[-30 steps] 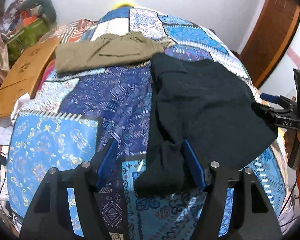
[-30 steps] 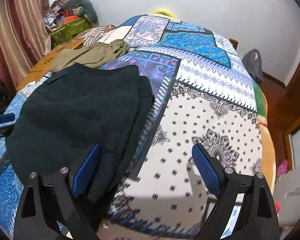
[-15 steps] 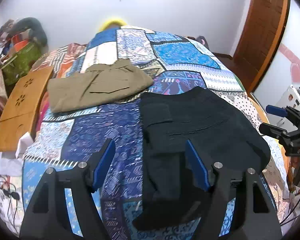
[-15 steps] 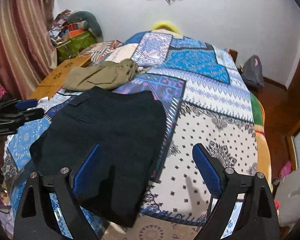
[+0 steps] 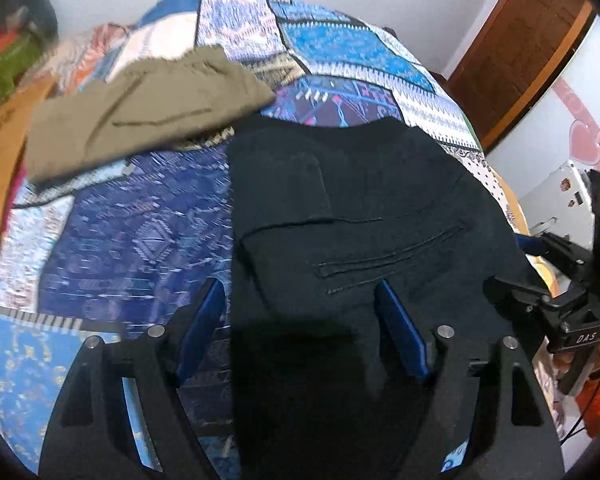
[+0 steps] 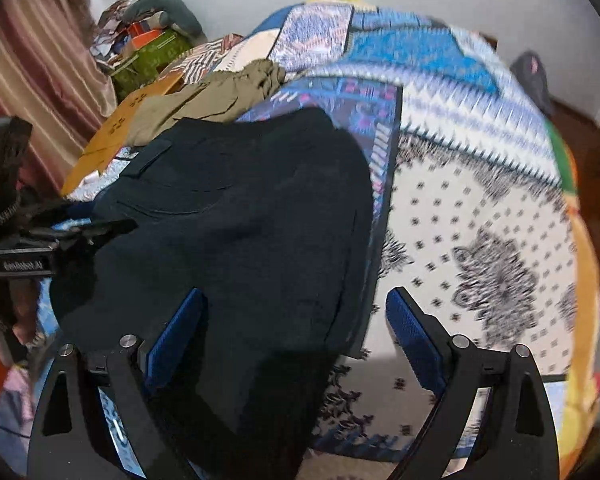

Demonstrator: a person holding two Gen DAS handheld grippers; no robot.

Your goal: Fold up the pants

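Note:
Black pants (image 5: 352, 216) lie spread on the patchwork bedspread (image 5: 132, 232), waist end far, leg end near. They also show in the right wrist view (image 6: 240, 216). My left gripper (image 5: 300, 328) is open, its blue pads straddling the near part of the black cloth, close above it. My right gripper (image 6: 296, 336) is open over the pants' right edge, left pad over cloth, right pad over the white quilt patch. Each gripper shows in the other's view, the right one (image 5: 556, 308) and the left one (image 6: 40, 240).
Folded khaki pants (image 5: 140, 108) lie at the far left of the bed, also seen in the right wrist view (image 6: 216, 100). A wooden board (image 5: 0, 152) and clutter (image 6: 148, 48) sit beyond the left side. A brown door (image 5: 520, 48) stands at the right.
Both grippers have dropped down and forward from a raised position, now close over the near end of the black pants. Both stay open. The pants have not moved.

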